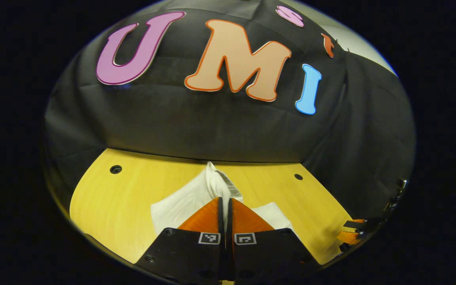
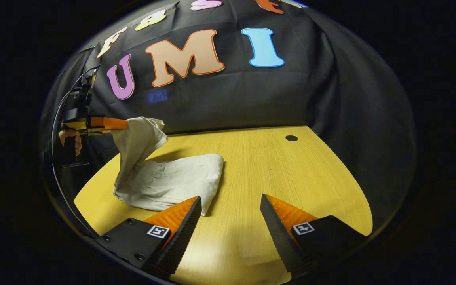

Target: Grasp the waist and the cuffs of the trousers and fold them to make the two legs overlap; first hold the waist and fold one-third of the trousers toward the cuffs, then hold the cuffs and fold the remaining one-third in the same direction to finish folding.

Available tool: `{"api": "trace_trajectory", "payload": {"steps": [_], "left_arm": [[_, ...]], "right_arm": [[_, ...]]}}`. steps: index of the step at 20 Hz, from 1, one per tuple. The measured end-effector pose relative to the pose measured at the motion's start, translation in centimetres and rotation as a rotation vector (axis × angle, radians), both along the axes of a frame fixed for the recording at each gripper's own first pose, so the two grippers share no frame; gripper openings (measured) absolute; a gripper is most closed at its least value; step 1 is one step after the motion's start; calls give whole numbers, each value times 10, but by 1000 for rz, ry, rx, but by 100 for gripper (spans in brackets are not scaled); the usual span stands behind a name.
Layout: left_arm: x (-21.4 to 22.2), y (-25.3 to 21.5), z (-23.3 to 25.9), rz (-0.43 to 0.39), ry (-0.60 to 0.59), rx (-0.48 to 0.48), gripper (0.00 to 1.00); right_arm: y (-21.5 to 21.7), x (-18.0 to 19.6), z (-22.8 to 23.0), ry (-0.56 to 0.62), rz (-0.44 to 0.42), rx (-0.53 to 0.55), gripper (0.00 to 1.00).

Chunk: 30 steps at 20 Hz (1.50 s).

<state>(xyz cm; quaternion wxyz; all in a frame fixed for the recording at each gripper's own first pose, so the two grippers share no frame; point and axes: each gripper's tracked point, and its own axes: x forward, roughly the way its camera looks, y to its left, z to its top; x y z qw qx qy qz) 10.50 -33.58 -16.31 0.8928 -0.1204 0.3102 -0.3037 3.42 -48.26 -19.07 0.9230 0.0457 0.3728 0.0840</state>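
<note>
While the white trousers [image 2: 172, 180] lie mostly folded on the yellow counter [image 2: 275, 174], one end is lifted up high by the left tongs [image 2: 123, 124], which are pinched tight on the cloth. It looks like the last fold is under way. Next that end should be laid over the pile, while the right tongs [image 2: 230, 208], wide and holding nothing, wait nearby.

**Gripper status: left clamped, right spread**

Your left gripper [image 1: 225, 200] has its fingers pressed together on the trousers [image 1: 196, 194], raised above the table. Your hand [image 2: 71, 139] grips its handle in the right gripper view. Your right gripper [image 2: 231, 198] hangs low, fingers wide apart, holding nothing.
</note>
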Motion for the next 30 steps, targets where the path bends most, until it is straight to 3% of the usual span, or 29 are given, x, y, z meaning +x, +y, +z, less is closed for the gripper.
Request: {"api": "trace_trajectory", "payload": {"steps": [2,4,6,12,18,19,20,21,24,25,26,29,30], "left_arm": [[-6,-20,1,-29,1,-5,0],[-11,-41,3,-57,-6,-10,0],[-15,-59,5,-77,-24,-3,0],[-50,-113,-5,-156,-41,8,0],[-100,-135,-58,-207,-5,70,0],[-103,-136,-64,-202,-6,75,0],[-107,-137,-67,-196,-9,75,0],[-111,-139,-69,-199,-8,69,1],[-121,-134,-66,-207,-37,71,20],[-120,-127,-64,-199,-64,86,27],[-120,-121,-60,-196,-87,97,46],[-111,-91,-39,-142,-158,107,92],[-111,-75,-31,-113,-175,108,97]], "right_arm": [[-8,-5,0,4,-6,-2,92],[-15,-8,1,4,-11,-3,97],[-21,-12,2,5,-13,-7,92],[-41,-19,2,3,-19,-11,92],[-51,-18,4,-2,-5,-4,92],[-50,-17,4,-5,3,-4,97],[-49,-15,5,-8,11,-3,92],[-47,-14,6,-12,19,1,97],[-41,-4,12,-36,39,-4,97],[-39,1,16,-52,38,-12,91],[-34,7,23,-71,37,-13,97],[-10,21,45,-128,51,10,97],[1,26,53,-149,60,19,97]]}}
